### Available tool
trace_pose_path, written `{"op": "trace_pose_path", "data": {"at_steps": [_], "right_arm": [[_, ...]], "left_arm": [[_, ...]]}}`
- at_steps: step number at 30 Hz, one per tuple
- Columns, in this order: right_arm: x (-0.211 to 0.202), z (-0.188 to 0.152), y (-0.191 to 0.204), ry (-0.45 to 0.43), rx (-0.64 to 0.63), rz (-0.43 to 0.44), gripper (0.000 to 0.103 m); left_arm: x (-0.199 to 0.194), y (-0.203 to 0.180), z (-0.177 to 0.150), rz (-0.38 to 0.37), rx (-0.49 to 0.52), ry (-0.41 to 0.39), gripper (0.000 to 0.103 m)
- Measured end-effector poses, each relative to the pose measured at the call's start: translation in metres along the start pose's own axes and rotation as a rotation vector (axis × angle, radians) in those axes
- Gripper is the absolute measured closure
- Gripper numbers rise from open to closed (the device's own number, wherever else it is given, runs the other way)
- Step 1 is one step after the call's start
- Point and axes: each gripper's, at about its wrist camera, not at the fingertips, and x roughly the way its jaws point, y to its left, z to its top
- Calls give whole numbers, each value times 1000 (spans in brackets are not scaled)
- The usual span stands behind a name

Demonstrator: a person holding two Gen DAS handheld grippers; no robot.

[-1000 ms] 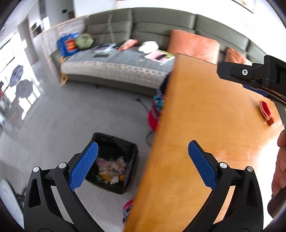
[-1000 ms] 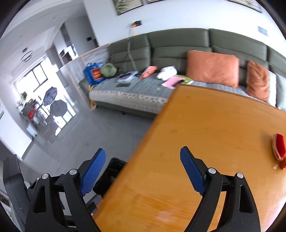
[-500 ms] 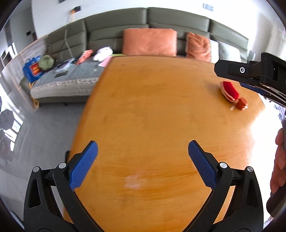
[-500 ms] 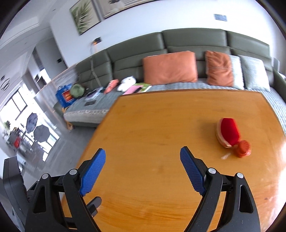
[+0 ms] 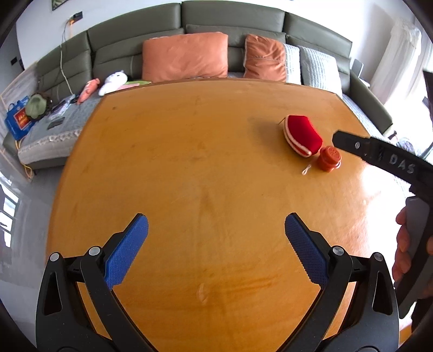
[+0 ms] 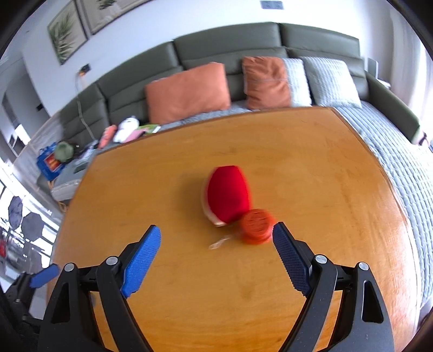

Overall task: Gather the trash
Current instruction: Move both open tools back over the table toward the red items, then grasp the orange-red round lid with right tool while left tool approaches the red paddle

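Observation:
A red pouch with a pale striped edge (image 6: pixel 228 193) lies on the orange wooden table (image 6: pixel 189 284), and a small round orange piece (image 6: pixel 256 226) touches its near end. A thin whitish scrap (image 6: pixel 220 241) lies just left of the orange piece. My right gripper (image 6: pixel 216 238) is open above the table just short of them, its right finger close to the orange piece. In the left wrist view the pouch (image 5: pixel 303 138) and orange piece (image 5: pixel 328 159) sit far right; my left gripper (image 5: pixel 216 230) is open over bare wood. A hand (image 5: pixel 406 243) holds the right gripper's body.
Behind the table runs a green sofa (image 5: pixel 230 19) with orange cushions (image 5: pixel 185 55) and grey ones (image 6: pixel 328 81). A grey chaise at left carries a white plush toy (image 5: pixel 112 81), a pink toy, a green hat and a blue bag (image 5: pixel 17 119). Grey floor lies left of the table.
Both views swung right, from the floor and a black bin of trash onto the tabletop. The red pouch and orange piece came from the right edge to near the right gripper's fingertips.

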Motion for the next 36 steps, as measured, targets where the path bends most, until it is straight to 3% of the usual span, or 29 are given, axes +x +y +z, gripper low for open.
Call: {"op": "trace_pose_path", "data": {"at_steps": [5, 7, 9, 15, 20, 27, 36], "right_arm": [[26, 4, -19, 32, -31, -42, 19], [36, 3, -22, 56, -48, -45, 33], [45, 3, -27, 71, -60, -54, 40], [62, 5, -35, 84, -65, -53, 44], [73, 6, -35, 115, -75, -30, 58], [64, 2, -50, 80, -46, -7, 58], [33, -1, -104, 40, 47, -33, 58]], "left_arm": [[18, -16, 17, -10, 14, 22, 5], [24, -19, 22, -12, 18, 29, 5], [31, -23, 25, -15, 20, 39, 5], [45, -34, 30, -19, 33, 63, 5], [53, -39, 35, -14, 44, 84, 5], [59, -48, 42, -12, 64, 95, 5], [76, -76, 70, -46, 92, 62, 5]]}}
